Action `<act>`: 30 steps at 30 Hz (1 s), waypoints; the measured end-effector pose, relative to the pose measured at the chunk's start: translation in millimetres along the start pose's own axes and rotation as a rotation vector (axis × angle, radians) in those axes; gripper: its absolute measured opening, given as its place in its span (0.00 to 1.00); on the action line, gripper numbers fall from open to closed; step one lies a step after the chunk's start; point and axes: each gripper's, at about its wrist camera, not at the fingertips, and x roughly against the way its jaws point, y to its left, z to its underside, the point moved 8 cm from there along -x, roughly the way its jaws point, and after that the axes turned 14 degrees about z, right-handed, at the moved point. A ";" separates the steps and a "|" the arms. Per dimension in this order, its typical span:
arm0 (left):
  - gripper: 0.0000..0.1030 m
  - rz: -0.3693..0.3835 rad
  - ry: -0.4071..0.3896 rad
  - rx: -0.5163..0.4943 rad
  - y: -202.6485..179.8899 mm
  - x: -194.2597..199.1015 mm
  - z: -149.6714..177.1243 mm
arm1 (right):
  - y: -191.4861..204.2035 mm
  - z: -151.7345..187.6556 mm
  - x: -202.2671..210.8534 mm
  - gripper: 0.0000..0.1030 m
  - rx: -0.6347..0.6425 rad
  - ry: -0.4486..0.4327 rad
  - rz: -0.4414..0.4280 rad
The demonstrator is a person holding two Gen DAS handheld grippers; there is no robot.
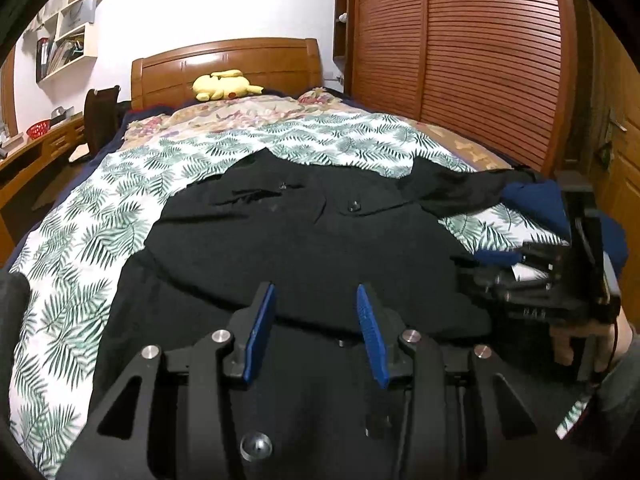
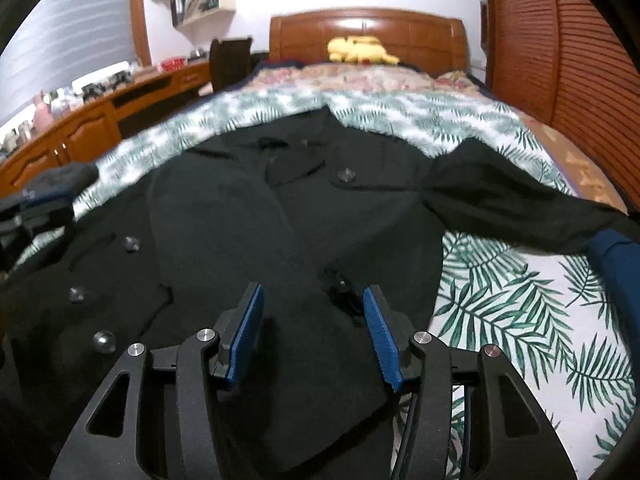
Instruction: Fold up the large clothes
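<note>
A large black coat [image 1: 304, 240] with dark buttons lies spread on the bed, collar toward the headboard. It also shows in the right wrist view [image 2: 256, 224], with one sleeve [image 2: 512, 196] stretched out to the right. My left gripper [image 1: 316, 292] is open and empty, hovering over the coat's lower part. My right gripper [image 2: 312, 292] is open and empty above the coat's front, near its right edge. The right gripper also shows at the right edge of the left wrist view [image 1: 560, 280]. The left gripper shows at the left edge of the right wrist view [image 2: 40, 200].
The bed has a leaf-print sheet [image 1: 80, 240] and a floral cover [image 1: 248, 114]. A yellow plush toy [image 1: 224, 85] lies by the wooden headboard [image 1: 228, 64]. A dark blue garment [image 2: 616, 264] lies at the right. A wooden wardrobe [image 1: 460, 48] stands right, a desk [image 2: 104, 120] left.
</note>
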 end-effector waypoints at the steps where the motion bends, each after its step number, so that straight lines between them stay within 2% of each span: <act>1: 0.40 0.001 -0.006 0.000 1.0 -3.9 -4.0 | 0.8 1.0 -2.7 0.51 0.005 0.002 0.000; 12: 0.40 -0.005 -0.059 -0.017 13.3 -48.4 -31.2 | 5.4 14.2 -28.3 0.53 0.030 0.066 -0.016; 21: 0.40 -0.002 -0.051 0.008 26.3 -75.4 -12.1 | 7.1 15.2 -31.2 0.54 0.025 0.075 -0.028; 30: 0.40 0.010 -0.075 0.039 32.2 -75.8 -1.8 | 4.6 10.0 -22.0 0.54 0.024 0.069 -0.023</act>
